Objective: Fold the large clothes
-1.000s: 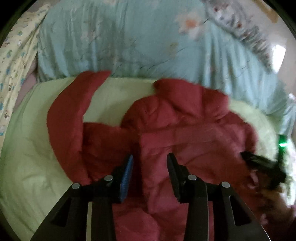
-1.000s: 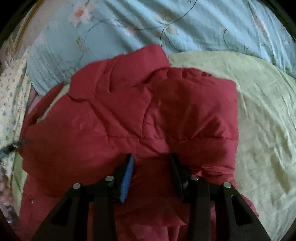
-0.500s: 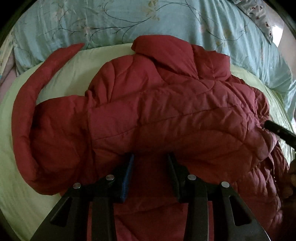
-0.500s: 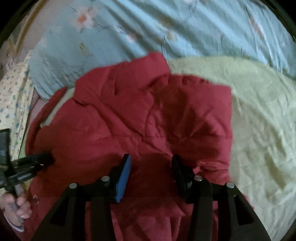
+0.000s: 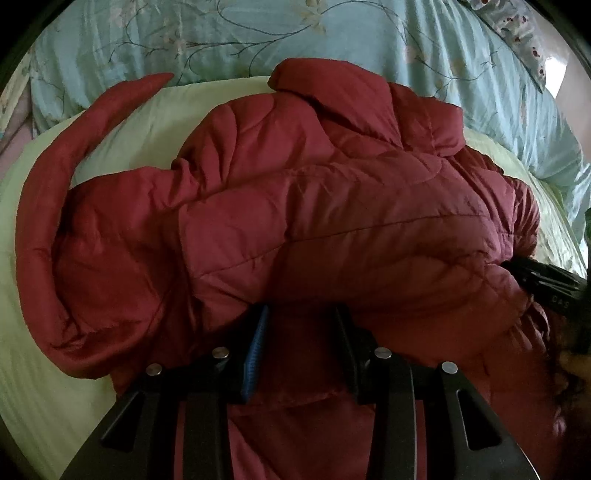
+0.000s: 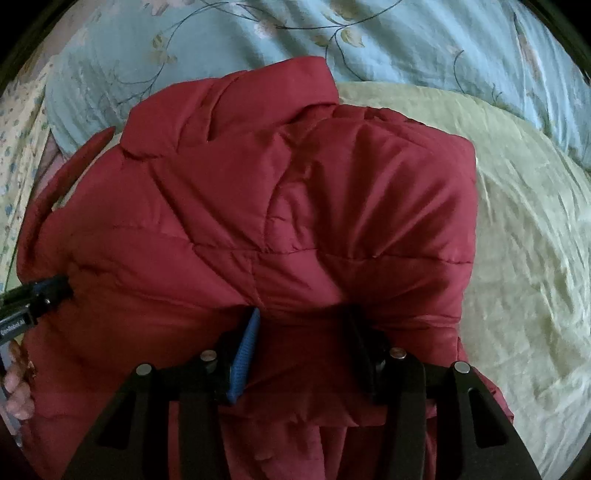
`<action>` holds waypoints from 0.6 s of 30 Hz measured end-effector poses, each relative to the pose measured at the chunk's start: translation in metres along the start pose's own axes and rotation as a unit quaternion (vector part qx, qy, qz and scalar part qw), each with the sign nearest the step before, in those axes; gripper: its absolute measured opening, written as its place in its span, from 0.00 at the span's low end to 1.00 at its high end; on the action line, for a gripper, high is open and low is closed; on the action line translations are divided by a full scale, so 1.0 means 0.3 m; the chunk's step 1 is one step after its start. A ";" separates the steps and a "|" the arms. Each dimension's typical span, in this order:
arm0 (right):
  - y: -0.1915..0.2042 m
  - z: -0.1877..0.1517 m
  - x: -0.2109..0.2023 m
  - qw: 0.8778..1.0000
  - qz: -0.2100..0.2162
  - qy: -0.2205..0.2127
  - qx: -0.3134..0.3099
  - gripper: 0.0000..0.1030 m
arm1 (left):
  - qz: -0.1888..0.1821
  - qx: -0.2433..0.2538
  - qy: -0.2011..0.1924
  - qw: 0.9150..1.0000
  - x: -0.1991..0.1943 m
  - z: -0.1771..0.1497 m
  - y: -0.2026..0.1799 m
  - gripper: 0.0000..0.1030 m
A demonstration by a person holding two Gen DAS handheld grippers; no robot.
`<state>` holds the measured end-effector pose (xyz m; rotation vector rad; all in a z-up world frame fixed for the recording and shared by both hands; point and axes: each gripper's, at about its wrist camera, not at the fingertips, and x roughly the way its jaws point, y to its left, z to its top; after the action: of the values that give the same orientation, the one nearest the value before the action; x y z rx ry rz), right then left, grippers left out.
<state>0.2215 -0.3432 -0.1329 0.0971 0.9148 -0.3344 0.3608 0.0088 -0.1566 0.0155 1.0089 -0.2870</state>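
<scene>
Red quilted jacket [image 5: 332,229] bunched on a pale green blanket [image 6: 524,229] over the bed, one sleeve [image 5: 85,147] trailing out to the left. Left gripper [image 5: 301,321] and right gripper [image 6: 303,321] each pushed under a raised fold, jaws apart with fabric between them. Blue floral sheet [image 5: 332,33] beyond.

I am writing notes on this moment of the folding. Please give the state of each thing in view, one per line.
red puffer jacket: bunched, lower part folded up over the body, lying on the bed.
jacket sleeve: spread out to the side, not folded in.
left tool: open, tips under the folded edge.
right tool: open, tips under the folded edge.
green blanket: spread, wrinkled.
blue floral quilt: rumpled behind the jacket.
</scene>
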 end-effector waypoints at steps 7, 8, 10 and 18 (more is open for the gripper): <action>0.000 -0.005 -0.027 1.000 0.007 -0.005 0.005 0.48 | -0.004 0.005 -0.001 1.000 -0.120 -0.011 0.011 0.39; -0.004 -0.004 -0.037 1.000 0.010 -0.005 0.009 0.48 | 0.002 0.006 -0.008 1.000 -0.141 -0.011 0.012 0.43; -0.011 -0.003 -0.068 1.000 0.020 -0.009 0.021 0.48 | 0.014 0.006 -0.017 1.000 -0.182 -0.010 0.021 0.46; 0.008 -0.032 -0.220 0.996 0.074 -0.031 0.028 0.51 | 0.040 -0.008 -0.047 0.998 -0.307 0.008 0.062 0.51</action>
<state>0.1779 -0.3227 -0.0868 0.2039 0.8309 -0.2248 0.3213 0.0475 -0.0805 0.0284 0.9142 -0.2048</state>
